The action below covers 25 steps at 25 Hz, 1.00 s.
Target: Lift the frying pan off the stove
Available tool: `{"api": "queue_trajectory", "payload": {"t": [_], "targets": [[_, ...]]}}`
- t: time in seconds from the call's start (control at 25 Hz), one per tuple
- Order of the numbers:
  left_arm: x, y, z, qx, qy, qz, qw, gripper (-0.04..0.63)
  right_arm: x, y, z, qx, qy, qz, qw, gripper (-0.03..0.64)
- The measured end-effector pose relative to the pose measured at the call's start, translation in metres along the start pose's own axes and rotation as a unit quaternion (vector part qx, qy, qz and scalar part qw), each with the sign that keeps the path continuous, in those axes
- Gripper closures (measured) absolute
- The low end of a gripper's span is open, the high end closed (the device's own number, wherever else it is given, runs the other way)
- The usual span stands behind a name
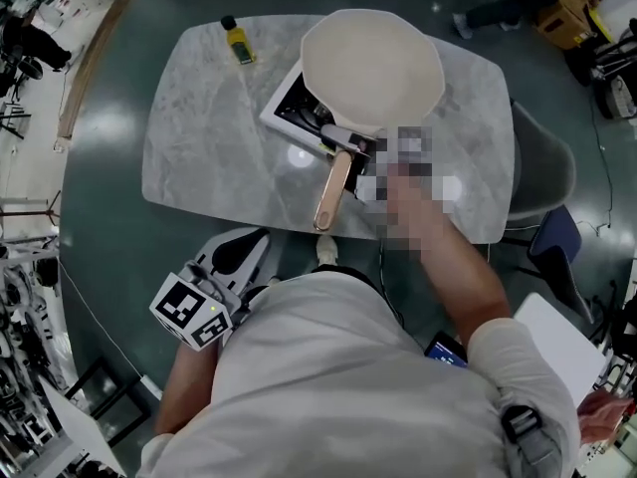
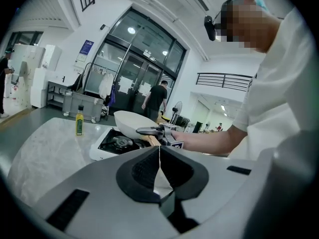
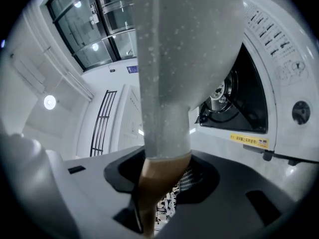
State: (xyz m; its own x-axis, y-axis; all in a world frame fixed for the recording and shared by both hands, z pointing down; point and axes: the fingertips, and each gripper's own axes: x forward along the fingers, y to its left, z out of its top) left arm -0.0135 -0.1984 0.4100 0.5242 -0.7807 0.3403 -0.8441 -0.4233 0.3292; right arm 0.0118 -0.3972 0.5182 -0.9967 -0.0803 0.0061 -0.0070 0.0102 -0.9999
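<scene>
Right gripper view: right tongs (image 3: 162, 188) clamp the handle (image 3: 157, 173) of a stiff, likely nose-heavy pan (image 3: 189, 44), best held near its bowl; left tongs (image 2: 159, 168) closed, empty.

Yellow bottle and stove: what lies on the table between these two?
Nothing: only bare marble table top lies between the yellow bottle and the stove. The head view shows it best; the left gripper view agrees.
</scene>
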Motion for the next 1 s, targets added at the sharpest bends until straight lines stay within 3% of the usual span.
{"api": "queue_trajectory", "payload": {"t": [0.4, 1.0], "targets": [[0.029, -0.014, 0.004, 0.015, 0.01, -0.05, 0.9986, 0.575, -0.075, 0.012, 0.024, -0.009, -0.048, 0.003, 0.999, 0.446], [0.067, -0.023, 0.016, 0.036, 0.034, -0.096, 0.9942, 0.575, -0.208, -0.017, 0.092, -0.016, -0.145, -0.026, 0.989, 0.442]]}}
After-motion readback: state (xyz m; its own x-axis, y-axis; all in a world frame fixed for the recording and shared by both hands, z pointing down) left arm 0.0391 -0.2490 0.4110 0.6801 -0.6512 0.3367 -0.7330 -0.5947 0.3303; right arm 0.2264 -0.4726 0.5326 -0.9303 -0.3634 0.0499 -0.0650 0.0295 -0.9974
